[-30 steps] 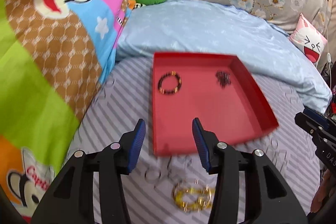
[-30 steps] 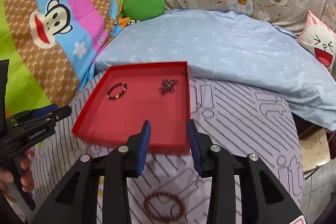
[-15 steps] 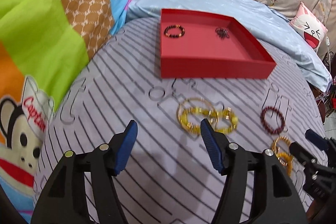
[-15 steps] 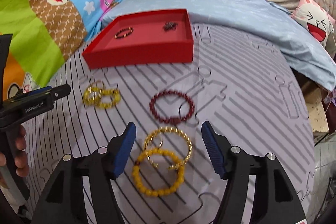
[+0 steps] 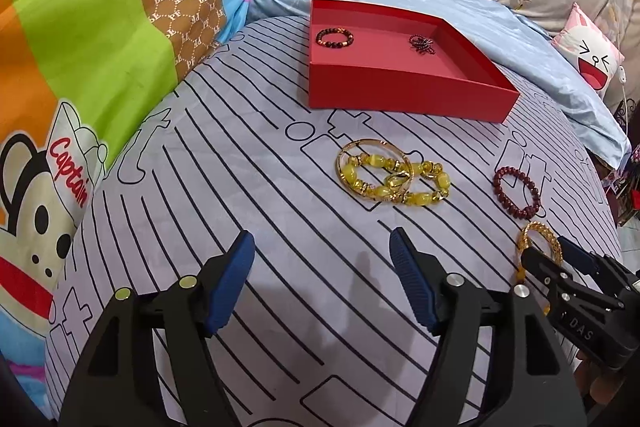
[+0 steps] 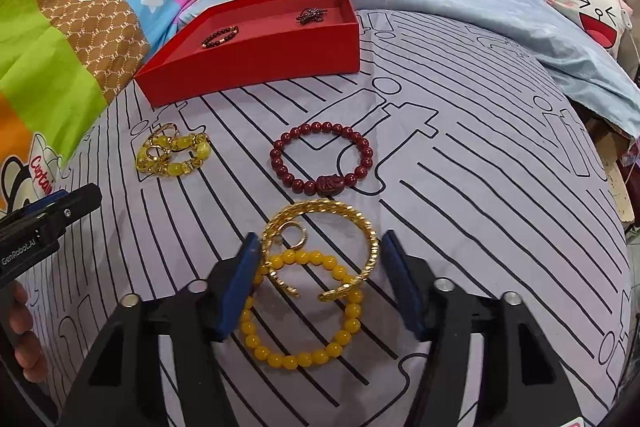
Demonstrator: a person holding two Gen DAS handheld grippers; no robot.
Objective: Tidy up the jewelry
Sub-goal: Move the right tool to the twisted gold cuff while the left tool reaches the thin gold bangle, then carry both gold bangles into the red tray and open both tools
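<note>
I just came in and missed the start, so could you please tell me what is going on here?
A person is sorting jewelry on a bed with a gripper in each hand. The red tray already holds a dark bead bracelet and a small dark piece. The right gripper is closing around a gold bangle lying on a yellow bead bracelet. The left gripper is opening over bare sheet, short of the yellow and gold pile. A red bead bracelet lies loose.
</note>
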